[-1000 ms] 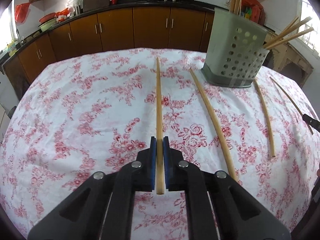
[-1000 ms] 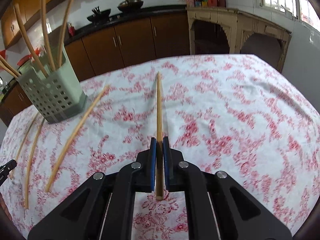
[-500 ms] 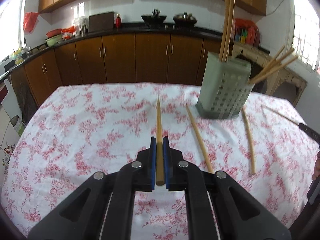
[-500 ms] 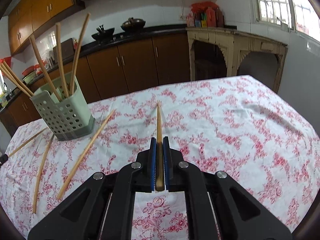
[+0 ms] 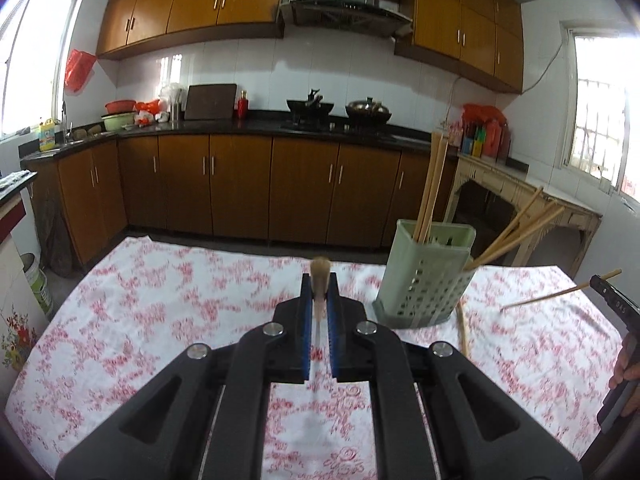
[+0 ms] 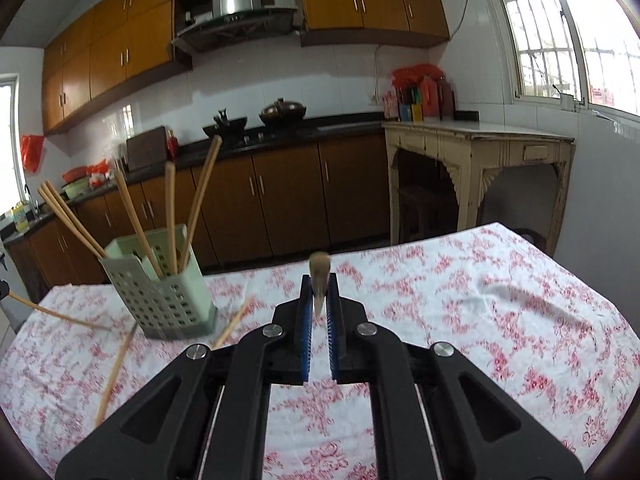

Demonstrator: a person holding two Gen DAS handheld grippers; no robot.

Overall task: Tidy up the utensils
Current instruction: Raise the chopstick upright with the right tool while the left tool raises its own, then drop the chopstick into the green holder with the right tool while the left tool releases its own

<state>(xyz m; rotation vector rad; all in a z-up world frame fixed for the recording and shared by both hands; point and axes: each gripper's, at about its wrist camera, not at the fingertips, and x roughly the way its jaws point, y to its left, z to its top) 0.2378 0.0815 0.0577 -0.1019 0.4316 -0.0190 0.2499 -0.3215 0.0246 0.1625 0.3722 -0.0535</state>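
Chopsticks: one (image 5: pixel 321 276) clamped in the left gripper (image 5: pixel 320 312), another (image 6: pixel 320 276) in the right gripper (image 6: pixel 319 312); no readable writing on the green holder (image 6: pixel 160 292).

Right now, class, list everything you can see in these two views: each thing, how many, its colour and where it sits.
chopstick holder: one, pale green, on the tablecloth.
chopsticks in holder: five, wooden, standing or leaning.
loose chopsticks: two, wooden, lying beside the holder.
tablecloth: one, white with red flowers, over the table.
base cabinets: one run, brown, far wall.
wok: one, dark, on the hob.
side table: one, cream, by the window.
left tool: one, black, shut on left chopstick.
right tool: one, black, shut on right chopstick.
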